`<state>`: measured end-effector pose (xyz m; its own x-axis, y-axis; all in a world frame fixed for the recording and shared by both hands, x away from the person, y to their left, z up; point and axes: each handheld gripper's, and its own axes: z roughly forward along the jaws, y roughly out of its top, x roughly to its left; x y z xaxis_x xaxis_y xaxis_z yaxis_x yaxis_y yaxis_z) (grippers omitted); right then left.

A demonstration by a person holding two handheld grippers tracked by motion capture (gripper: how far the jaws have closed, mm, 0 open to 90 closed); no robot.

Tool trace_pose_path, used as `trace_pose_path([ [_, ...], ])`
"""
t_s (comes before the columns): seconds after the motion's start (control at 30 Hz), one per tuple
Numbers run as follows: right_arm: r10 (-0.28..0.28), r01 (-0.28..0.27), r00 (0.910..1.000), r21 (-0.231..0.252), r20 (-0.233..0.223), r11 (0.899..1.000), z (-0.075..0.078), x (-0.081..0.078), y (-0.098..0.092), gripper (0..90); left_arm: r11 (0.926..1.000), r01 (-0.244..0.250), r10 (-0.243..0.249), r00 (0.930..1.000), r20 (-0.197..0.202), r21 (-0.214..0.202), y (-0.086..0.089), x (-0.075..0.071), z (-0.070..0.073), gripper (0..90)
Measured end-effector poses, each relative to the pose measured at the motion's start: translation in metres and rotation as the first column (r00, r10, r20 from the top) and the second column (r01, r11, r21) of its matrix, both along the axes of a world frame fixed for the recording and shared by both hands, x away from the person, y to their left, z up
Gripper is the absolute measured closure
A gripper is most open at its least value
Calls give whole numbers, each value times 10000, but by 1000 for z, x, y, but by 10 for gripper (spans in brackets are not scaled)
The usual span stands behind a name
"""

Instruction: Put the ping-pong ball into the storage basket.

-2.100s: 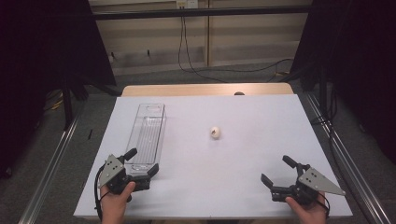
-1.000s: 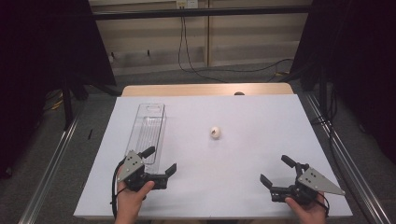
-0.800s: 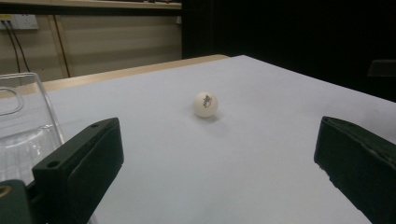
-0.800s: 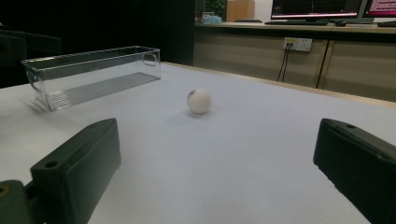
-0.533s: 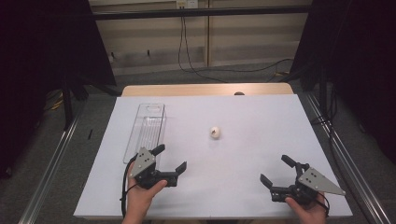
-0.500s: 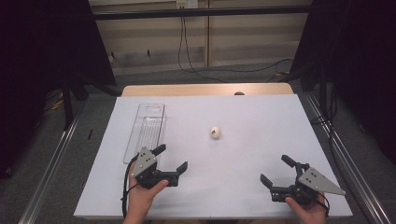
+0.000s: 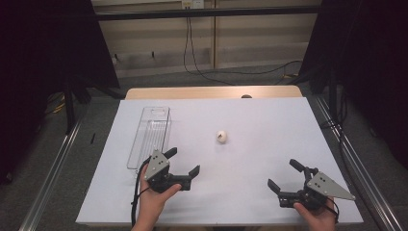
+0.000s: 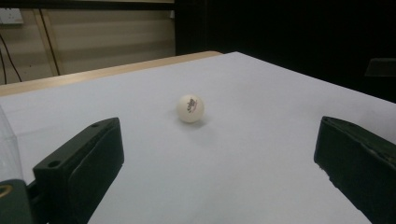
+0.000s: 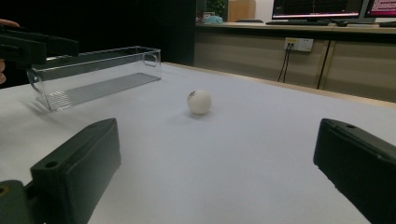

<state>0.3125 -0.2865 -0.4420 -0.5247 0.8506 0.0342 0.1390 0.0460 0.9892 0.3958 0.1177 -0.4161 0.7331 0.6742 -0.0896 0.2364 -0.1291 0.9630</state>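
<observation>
The ball (image 7: pixel 222 136) was small, round and off-white, with a dark printed mark on one side (image 8: pixel 190 108), and it rested on the white table top near the middle, touching nothing. It lay to the right of the clear box (image 7: pixel 150 136), well apart from it. The box was a long, narrow, see-through bin, upright and open-topped with nothing in it (image 9: pixel 95 74), set lengthwise on the left part of the table with a ribbed floor.
</observation>
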Motion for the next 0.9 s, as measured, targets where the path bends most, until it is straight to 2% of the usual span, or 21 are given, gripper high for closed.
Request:
trace_pose_path([
  [0.1, 78, -78, 10000, -27, -1, 10000, 0, 0, 0, 4, 9997, 154, -154, 9999, 23, 182, -4, 1, 0, 17],
  [0.13, 9, -9, 10000, 45, 12, 10000, 0, 0, 1, 4, 10000, 51, -51, 10000, -22, 0, -7, 2, -1, 17],
  [0.2, 33, -33, 10000, -15, -1, 10000, 0, 0, 1, 4, 9999, 51, -51, 10000, -74, 108, -9, 2, -1, 17],
  [0.43, 103, -103, 9999, -56, 71, 9999, 0, 0, 2, 5, 10000, 50, -51, 9999, -163, -20, -18, 7, -4, 17],
  [0.9, 28, -28, 10000, 26, 73, 10000, 1, 0, 0, 4, 9997, -93, 99, 9997, -242, 233, -30, 14, -8, 18],
])
